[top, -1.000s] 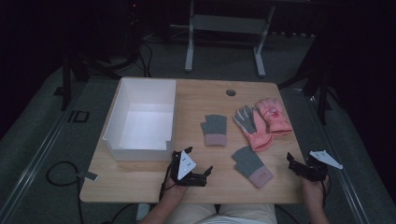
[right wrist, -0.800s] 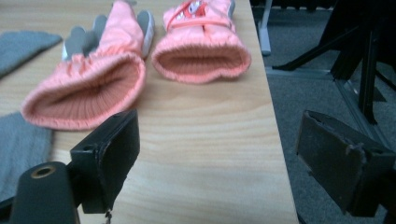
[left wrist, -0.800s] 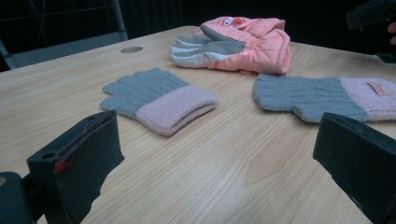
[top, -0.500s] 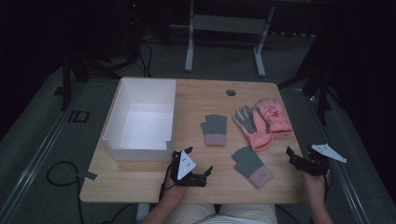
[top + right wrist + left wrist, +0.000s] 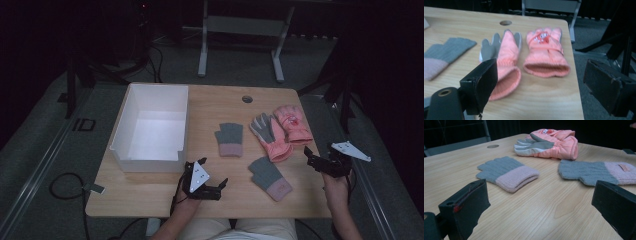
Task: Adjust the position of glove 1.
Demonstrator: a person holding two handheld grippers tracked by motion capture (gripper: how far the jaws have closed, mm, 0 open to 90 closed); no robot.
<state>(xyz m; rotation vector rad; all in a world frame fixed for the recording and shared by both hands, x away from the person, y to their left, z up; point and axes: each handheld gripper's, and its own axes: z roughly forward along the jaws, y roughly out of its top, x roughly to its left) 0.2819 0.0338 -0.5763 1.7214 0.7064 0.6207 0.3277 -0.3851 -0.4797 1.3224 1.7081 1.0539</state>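
- Left gripper sits low at the near edge of the light wooden surface, fingers spread wide with nothing between them. Looks like it's lined up for the knits: the grey knitted glove with a pink cuff lies just ahead of the fingers, and its twin, a second grey knit glove with a pink cuff and small tag, is off toward the other finger.
- Right gripper hangs at the surface's right edge, fingers also spread and empty. The padded pink ski glove lying palm-up with a grey palm is right beyond one finger, and the pink ski glove with a red print lies just past the gap.
- Gloves lie flat and apart, so each is easy to pinch by its cuff.
- Count: two knit gloves, two ski gloves, one open white rectangular box, probably where they're headed.
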